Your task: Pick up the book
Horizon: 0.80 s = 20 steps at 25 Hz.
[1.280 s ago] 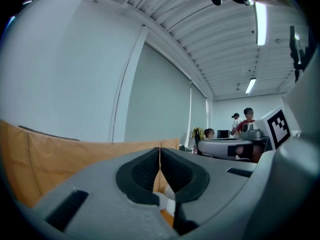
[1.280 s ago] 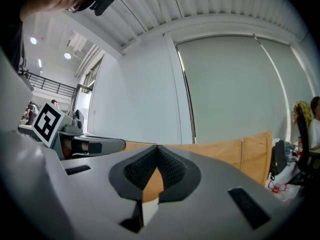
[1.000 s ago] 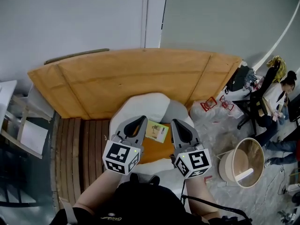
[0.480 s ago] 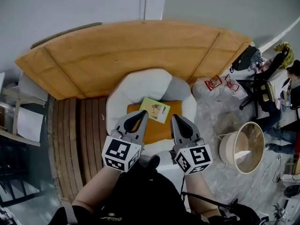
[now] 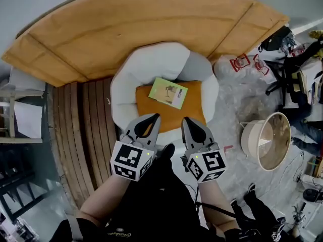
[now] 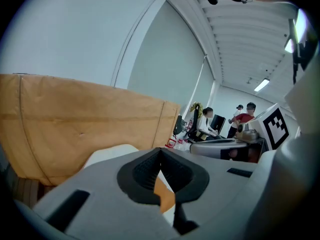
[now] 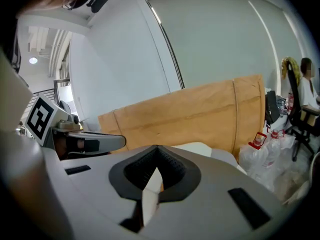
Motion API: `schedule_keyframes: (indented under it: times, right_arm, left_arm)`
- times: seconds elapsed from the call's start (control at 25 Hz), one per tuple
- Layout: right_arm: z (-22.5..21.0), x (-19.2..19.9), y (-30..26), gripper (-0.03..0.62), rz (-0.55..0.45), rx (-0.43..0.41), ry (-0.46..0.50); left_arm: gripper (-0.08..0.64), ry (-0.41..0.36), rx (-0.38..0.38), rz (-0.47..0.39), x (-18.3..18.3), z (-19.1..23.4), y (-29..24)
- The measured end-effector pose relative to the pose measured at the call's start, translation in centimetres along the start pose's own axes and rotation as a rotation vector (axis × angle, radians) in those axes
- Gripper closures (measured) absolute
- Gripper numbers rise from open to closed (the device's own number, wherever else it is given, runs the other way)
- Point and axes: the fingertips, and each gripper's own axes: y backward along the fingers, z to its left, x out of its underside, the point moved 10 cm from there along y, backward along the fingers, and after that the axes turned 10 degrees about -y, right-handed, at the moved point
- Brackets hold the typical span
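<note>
The book (image 5: 168, 93) was left ungrasped on the orange cushion (image 5: 187, 110), at twelve o'clock of the left hand-held gripper (image 5: 153, 117) and right hand-held gripper (image 5: 185, 120). The jaws of both were pressed together and empty, so approach and pickup remained.

Book (image 5: 168, 92) on orange cushion (image 5: 177, 118), white seat (image 5: 150, 62)

Head view steeply above book (image 5: 168, 93)

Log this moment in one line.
stage: pre-grasp | left gripper: shut, empty | right gripper: shut, empty | book: flat on orange cushion, untouched, beyond both gripper tips
</note>
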Motion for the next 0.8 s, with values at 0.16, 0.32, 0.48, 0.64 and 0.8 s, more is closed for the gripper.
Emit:
schedule_keyframes:
  times: [0.16, 0.32, 0.48, 0.64, 0.8]
  right_arm:
    - [-1.0, 0.1, -0.7, 0.591, 0.012, 0.015, -0.004]
    - [-1.3, 0.6, -1.0, 0.591, 0.028, 0.022, -0.002]
    - [-2.1, 0.9, -1.5, 0.591, 0.036, 0.031, -0.01]
    - [-2.7, 1.6, -2.2, 0.591, 0.048, 0.045, -0.027]
    - [-3.8, 2.3, -3.2, 0.591, 0.056, 0.06, -0.033]
  left_arm:
    - [0.56, -0.004, -0.009, 0.029, 0.6, 0.7, -1.1]
    - [0.56, 0.004, -0.008, 0.045, 1.1, 0.6, -1.9]
    - [0.559, 0.013, -0.002, 0.046, 1.6, 0.5, -2.8]
    - [0.524, 0.017, 0.006, 0.057, 2.1, 0.8, -3.7]
    - [0.453, 0.038, 0.02, 0.085, 3.1, 1.5, -4.9]
